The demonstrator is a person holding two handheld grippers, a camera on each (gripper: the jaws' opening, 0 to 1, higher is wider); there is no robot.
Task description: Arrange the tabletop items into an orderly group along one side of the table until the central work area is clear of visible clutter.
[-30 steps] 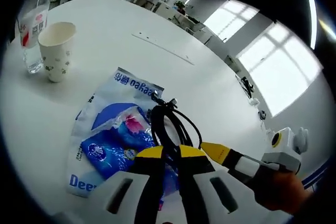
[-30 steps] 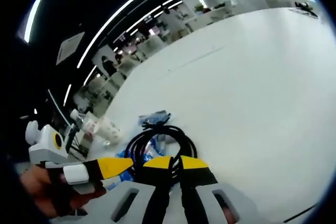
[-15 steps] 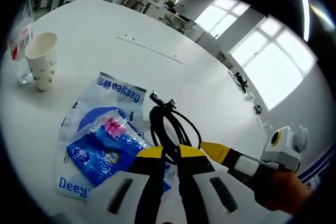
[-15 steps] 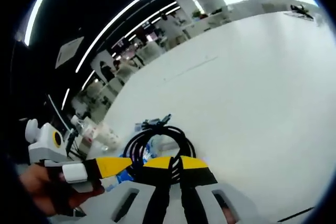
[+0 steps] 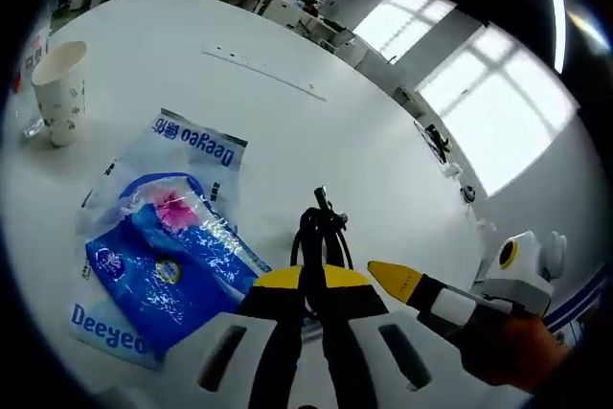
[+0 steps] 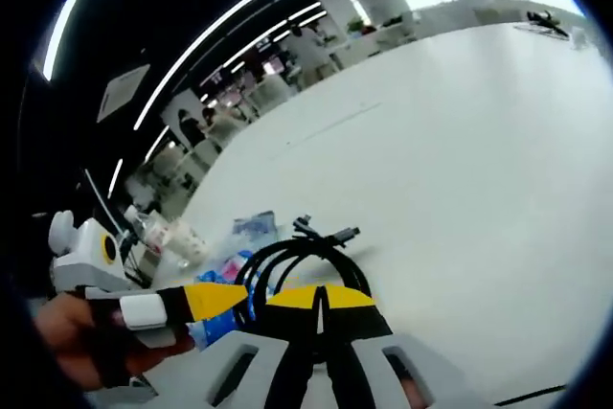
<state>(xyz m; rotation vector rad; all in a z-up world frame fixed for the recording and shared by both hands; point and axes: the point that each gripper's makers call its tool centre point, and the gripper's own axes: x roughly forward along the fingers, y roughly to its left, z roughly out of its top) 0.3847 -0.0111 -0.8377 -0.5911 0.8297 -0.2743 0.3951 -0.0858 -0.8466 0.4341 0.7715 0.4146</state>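
Note:
A coiled black cable stands up between my left gripper's yellow-tipped jaws, which are shut on it. My right gripper comes in from the right, its tip beside the same coil. In the right gripper view the cable loop runs into my right gripper, shut on it, with the left gripper alongside at the left. A blue and clear tissue packet lies flat on the white table, left of the cable. The packet sits behind the coil.
A printed paper cup stands at the far left, with a water bottle and the cup close together. Small dark objects lie near the far table edge. Desks and chairs fill the room beyond.
The cable has come off the packet and now sits to its right, with the coil turned edge-on in the left gripper view. Both grippers stay shut on it.

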